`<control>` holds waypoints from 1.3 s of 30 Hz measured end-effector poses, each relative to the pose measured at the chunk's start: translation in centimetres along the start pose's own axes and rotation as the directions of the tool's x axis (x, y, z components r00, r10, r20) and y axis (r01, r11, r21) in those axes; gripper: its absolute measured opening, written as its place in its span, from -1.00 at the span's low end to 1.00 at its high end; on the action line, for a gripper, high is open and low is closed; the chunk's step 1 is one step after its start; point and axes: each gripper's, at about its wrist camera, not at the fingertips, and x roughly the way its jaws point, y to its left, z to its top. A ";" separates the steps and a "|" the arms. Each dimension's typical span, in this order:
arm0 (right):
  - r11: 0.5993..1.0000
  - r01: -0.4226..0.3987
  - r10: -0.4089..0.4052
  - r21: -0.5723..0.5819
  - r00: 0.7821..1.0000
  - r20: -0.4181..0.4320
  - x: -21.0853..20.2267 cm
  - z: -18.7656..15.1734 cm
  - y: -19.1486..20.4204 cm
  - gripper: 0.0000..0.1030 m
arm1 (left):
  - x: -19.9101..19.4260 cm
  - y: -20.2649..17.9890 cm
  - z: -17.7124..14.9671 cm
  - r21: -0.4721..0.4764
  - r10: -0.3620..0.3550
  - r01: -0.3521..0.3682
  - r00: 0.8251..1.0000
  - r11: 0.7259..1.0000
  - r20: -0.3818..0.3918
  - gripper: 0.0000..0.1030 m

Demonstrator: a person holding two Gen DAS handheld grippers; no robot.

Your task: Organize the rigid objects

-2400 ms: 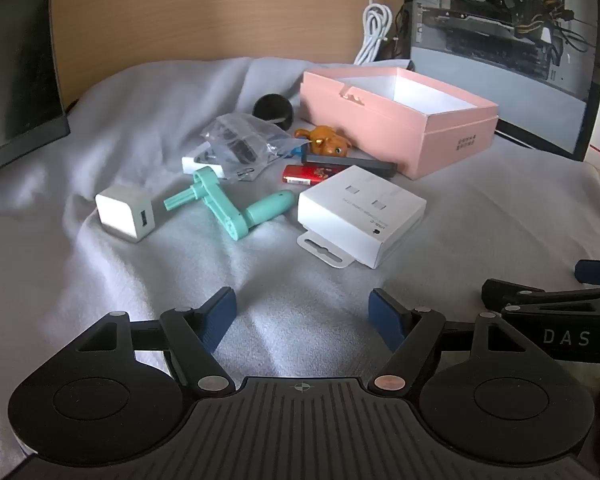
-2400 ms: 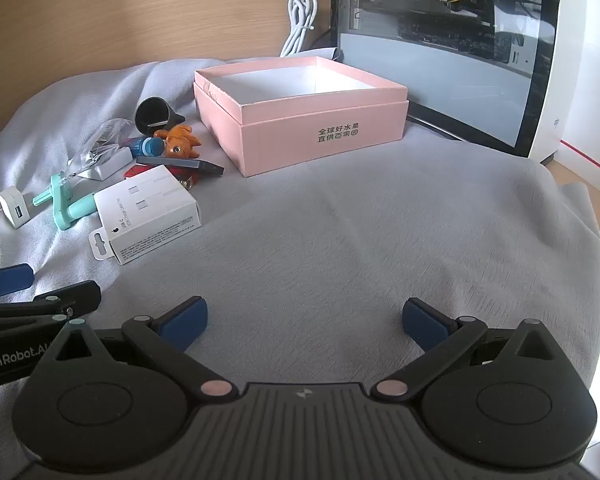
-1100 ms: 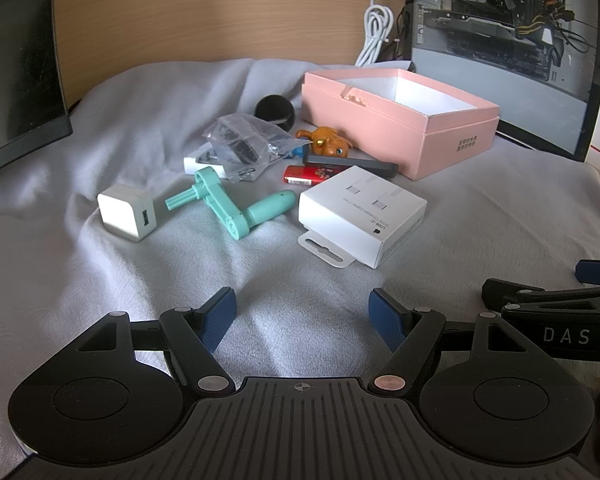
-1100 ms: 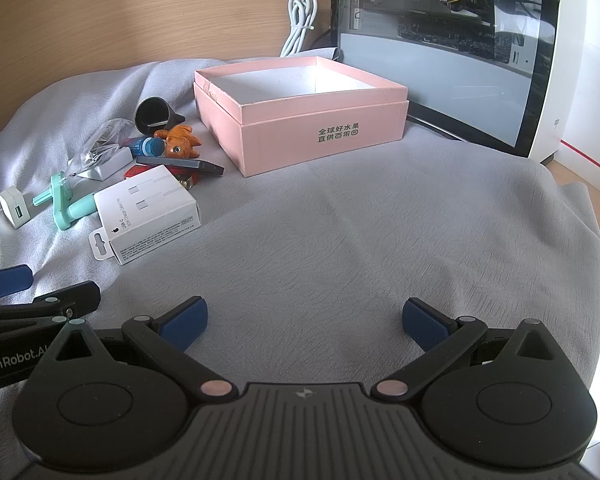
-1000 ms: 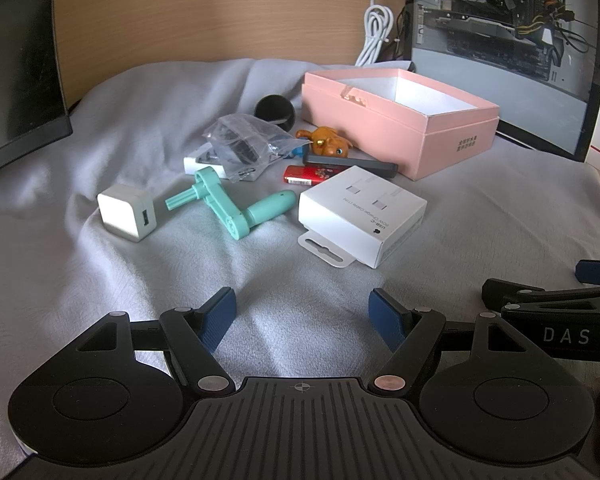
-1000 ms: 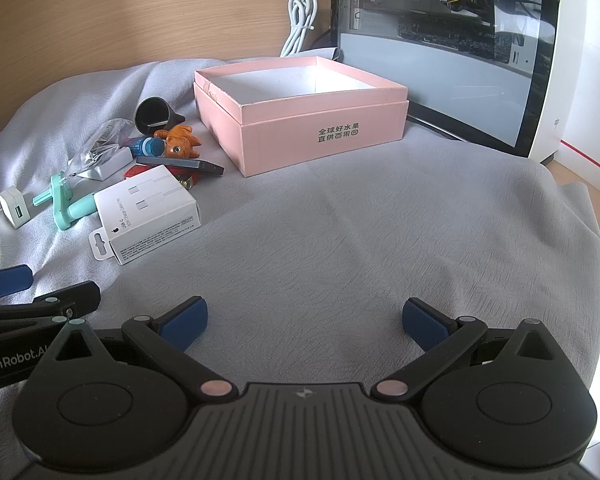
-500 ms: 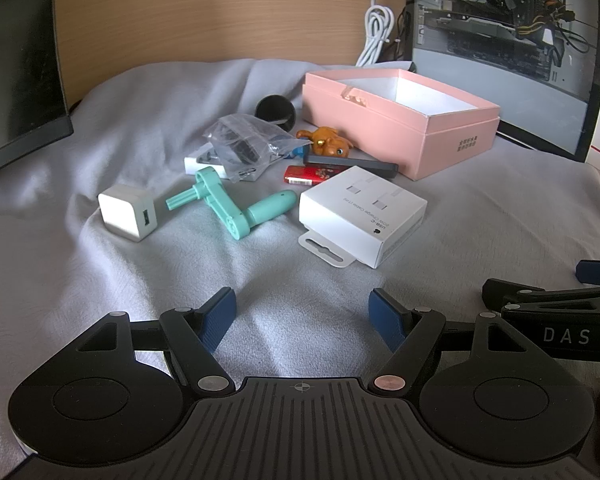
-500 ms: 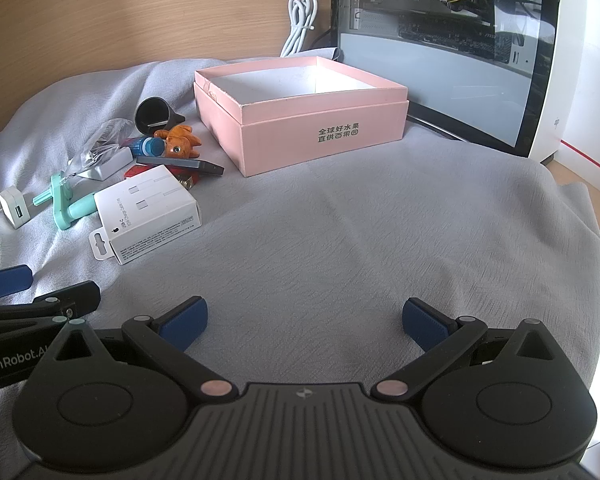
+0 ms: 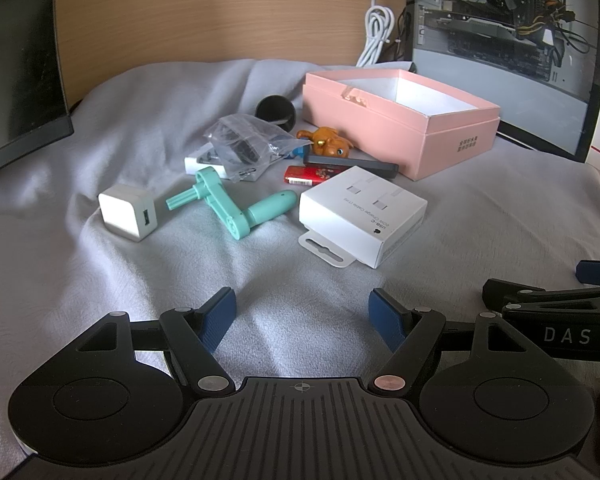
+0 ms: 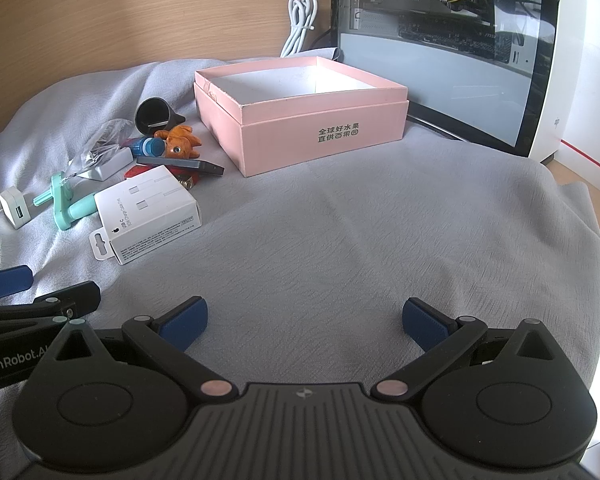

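Hovering over the grey cloth (image 10: 340,240), the left gripper (image 9: 302,312) and right gripper (image 10: 304,320) both have fingers spread with nothing between them. The clutter lies in 1 heap left of the empty pink box (image 10: 300,120): white carton (image 9: 360,216), charger cube (image 9: 126,216), teal crank (image 9: 228,208), orange toy (image 9: 328,140), plastic bag (image 9: 248,144). Risk: the soft, wrinkled cloth may bunch into a pinch, and the tightly packed pieces could be knocked aside together.

A grey cloth (image 10: 340,240) covers the surface; behind stand a glass-sided computer case (image 10: 440,20) and a coiled white cable (image 9: 376,32).
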 end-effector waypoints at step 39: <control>0.989 -0.130 0.133 -0.070 0.991 0.033 0.5 5.2 -4.0 1.00 | -1.3 6.5 3.2 -0.358 0.092 -0.072 0.995 0.931 0.038 0.41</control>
